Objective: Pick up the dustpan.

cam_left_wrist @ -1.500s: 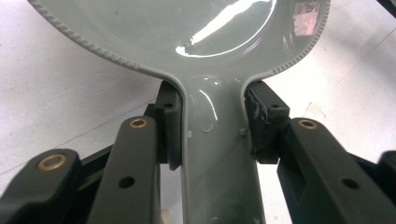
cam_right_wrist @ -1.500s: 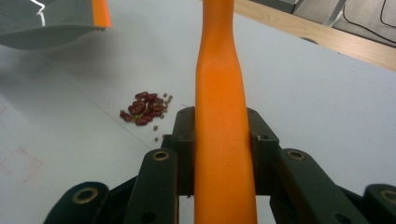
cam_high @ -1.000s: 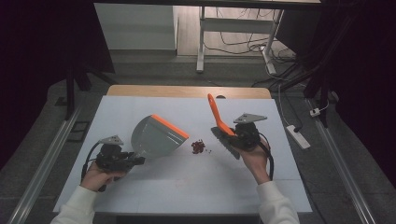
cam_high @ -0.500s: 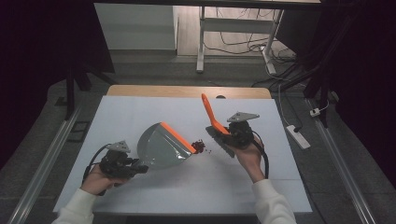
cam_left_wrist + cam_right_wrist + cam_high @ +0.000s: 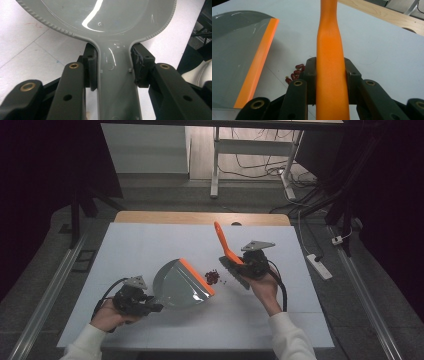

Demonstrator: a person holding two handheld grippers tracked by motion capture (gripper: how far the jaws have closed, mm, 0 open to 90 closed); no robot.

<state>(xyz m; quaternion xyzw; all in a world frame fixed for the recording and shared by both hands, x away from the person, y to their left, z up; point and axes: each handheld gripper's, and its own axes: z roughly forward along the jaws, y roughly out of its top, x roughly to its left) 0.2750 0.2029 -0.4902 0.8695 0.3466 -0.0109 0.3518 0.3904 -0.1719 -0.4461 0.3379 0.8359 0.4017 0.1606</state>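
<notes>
A grey dustpan (image 5: 181, 284) with an orange lip (image 5: 196, 276) lies on the white table, its lip facing a small heap of dark red beans (image 5: 213, 277). My left gripper (image 5: 134, 300) is shut on the dustpan's handle (image 5: 115, 82). A brush with an orange handle (image 5: 222, 241) and dark bristles (image 5: 236, 274) stands just right of the beans, bristles down near the table. My right gripper (image 5: 252, 264) is shut on the orange handle (image 5: 330, 65). The right gripper view has the beans (image 5: 294, 73) between the dustpan's lip (image 5: 258, 62) and the jaws.
The white table top (image 5: 150, 245) ends at a wooden strip (image 5: 200, 218) along the far edge. A white power strip (image 5: 320, 266) lies on the floor at the right. Table legs and cables stand beyond the far edge.
My left gripper has slid the dustpan right and toward the near edge, bringing its lip next to the beans. The brush has shifted slightly left and down toward the beans.
</notes>
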